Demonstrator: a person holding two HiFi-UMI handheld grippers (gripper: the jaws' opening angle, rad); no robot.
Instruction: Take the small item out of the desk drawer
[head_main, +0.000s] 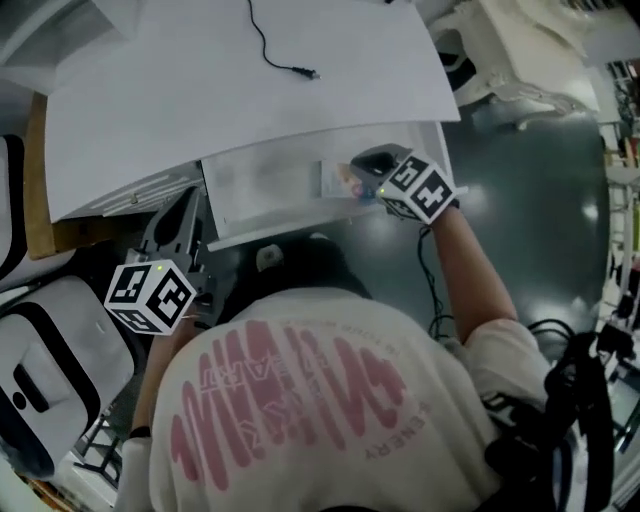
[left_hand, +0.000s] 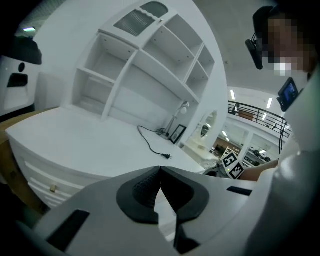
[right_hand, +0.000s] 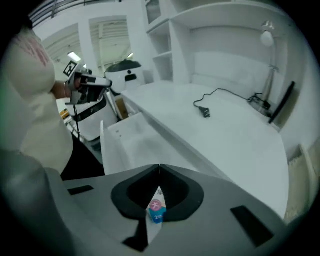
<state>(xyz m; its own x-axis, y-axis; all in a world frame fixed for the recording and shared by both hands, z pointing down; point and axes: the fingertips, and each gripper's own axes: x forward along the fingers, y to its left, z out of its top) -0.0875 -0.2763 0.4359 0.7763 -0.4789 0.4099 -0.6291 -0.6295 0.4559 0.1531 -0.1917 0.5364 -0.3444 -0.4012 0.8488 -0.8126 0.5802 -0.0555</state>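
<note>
Two claws, both clenched on nothing. The left gripper (left_hand: 160, 169) has the desk (left_hand: 75, 145) ahead of it. The right gripper (right_hand: 159, 169) points down into the open drawer (right_hand: 122, 142), where the small item (right_hand: 156, 210) lies just beneath its closed jaws.

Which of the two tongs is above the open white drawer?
The right tongs: they point down into the open white desk drawer, above a small pink-and-blue packet. The left tongs hang outside that drawer.
</note>
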